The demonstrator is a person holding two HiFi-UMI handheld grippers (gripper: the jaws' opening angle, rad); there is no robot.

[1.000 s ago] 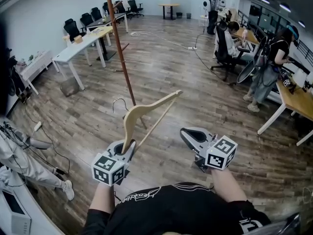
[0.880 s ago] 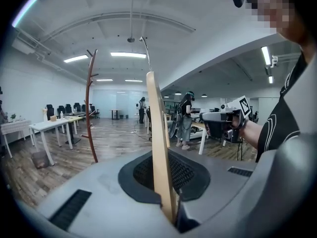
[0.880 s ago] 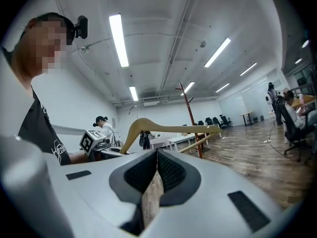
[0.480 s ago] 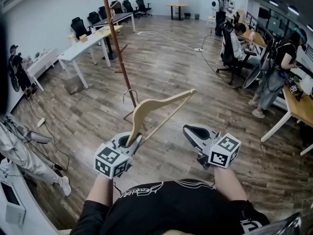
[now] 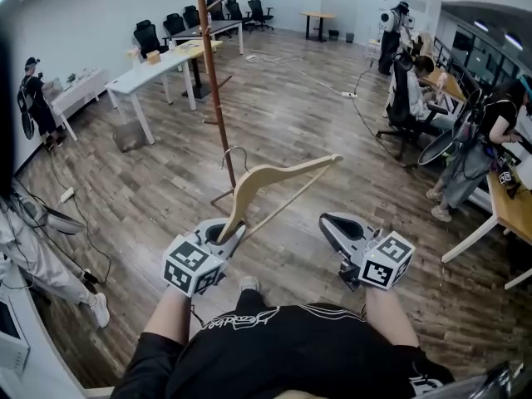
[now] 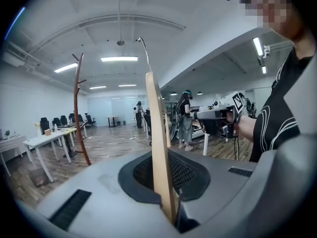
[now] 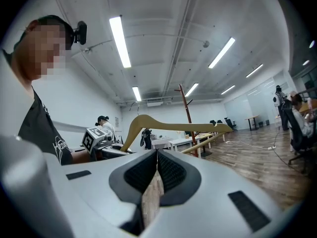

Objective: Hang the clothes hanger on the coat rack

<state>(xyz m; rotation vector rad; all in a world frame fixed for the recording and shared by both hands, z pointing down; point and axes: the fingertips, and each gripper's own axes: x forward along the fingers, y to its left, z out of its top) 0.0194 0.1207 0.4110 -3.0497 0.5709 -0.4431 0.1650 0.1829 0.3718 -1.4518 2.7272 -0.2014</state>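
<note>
1. Clothes hanger [image 5: 274,179], pale wood with a wire hook [image 5: 235,153], rides clear of the plank floor [image 5: 332,140]. My left gripper [image 5: 226,233] holds it, jaws clamped hard on the very end of one arm. Gripping it by the tip leaves the hook free to catch a peg.
2. The hanger slants up and away from me towards the coat rack [image 5: 214,81], a brown pole standing ahead on the floor. The hook is on nothing yet. The head view does not show how near it is to the pole.
3. My right gripper [image 5: 331,225] rides alongside, apart from the hanger, with its jaws closed on nothing. I judge it a spare hand, kept near to steady the wood if it swings.
4. Seen from the left gripper view, the rack's pegs [image 6: 80,57] sit high on the pole. By my reckoning this is the approach, and the hook must be lifted over one of them.
</note>
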